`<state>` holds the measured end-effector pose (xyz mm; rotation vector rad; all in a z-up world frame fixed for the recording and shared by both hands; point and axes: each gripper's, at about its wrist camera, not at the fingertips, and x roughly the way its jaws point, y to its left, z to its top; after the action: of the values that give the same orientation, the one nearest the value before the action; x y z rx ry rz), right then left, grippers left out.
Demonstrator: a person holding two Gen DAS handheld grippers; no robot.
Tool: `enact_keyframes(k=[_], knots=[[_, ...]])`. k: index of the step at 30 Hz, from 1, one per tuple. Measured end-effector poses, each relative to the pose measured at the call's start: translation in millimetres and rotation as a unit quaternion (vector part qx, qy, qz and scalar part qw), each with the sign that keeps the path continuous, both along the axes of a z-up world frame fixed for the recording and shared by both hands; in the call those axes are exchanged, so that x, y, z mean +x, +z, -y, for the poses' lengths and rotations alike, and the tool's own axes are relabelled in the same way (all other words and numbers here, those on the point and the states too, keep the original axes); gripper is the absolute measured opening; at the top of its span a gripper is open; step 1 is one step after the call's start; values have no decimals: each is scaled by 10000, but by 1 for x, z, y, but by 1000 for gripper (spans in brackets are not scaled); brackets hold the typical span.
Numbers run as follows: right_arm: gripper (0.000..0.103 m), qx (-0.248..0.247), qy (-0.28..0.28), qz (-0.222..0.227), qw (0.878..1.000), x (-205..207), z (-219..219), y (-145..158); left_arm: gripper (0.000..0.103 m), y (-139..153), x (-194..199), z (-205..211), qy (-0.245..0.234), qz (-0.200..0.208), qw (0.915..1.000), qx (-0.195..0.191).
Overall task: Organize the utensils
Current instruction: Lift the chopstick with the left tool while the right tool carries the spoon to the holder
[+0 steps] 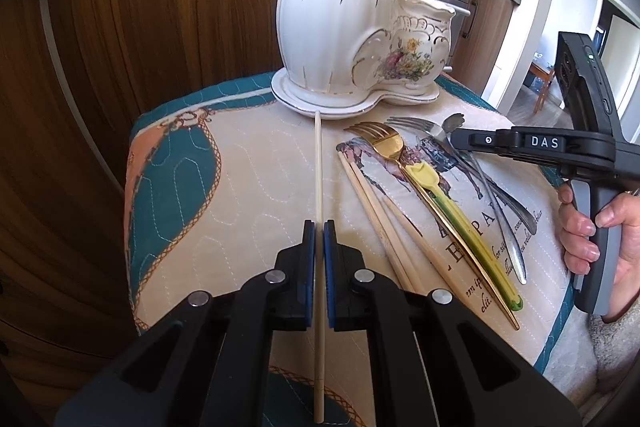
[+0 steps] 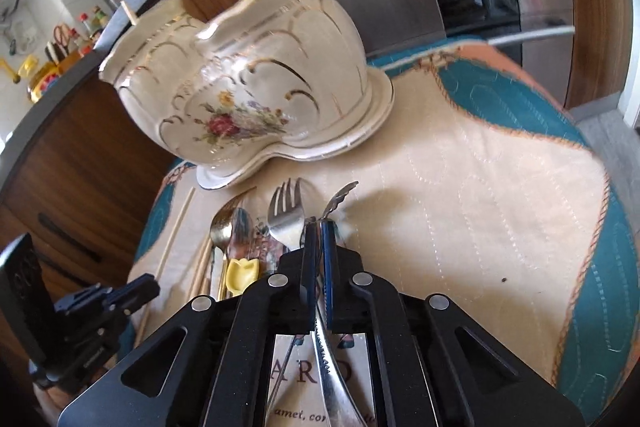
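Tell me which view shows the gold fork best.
The left wrist view: the gold fork lies in full there, tines toward the ceramic holder, beside the chopsticks. The right wrist view shows only a glimpse of gold at the pile's left edge, too hidden to read.

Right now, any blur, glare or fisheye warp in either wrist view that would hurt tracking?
Left wrist: sharp; the ceramic holder bulges and the cabinet edges curve from fisheye; the window area at right is blown out. Right wrist: the holder is smeared by motion blur and the frame is tilted; the silver utensil between the fingers glints; the fork stays readable.
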<state>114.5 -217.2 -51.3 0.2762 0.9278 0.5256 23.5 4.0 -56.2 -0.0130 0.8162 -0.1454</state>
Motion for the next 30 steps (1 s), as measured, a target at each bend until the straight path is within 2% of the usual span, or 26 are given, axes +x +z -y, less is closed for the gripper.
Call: enact_keyframes(k=[12,18,22,30], knots=[[3,-235,-70,954,9951,-26,0,38,4,26,-8,-3,39,390,9992,-14],[3,-208,-106,1440,9893,-38,1,59,4,47,-13,-4,34,816,9967,-47],[3,-137,-220,2045,9785,-52,3,79,4,63,-17,-6,22,1188,9929,-85],[3,-188,-458,2998,9527,-66,2,112,4,84,-12,-7,-11,1589,9871,-194]])
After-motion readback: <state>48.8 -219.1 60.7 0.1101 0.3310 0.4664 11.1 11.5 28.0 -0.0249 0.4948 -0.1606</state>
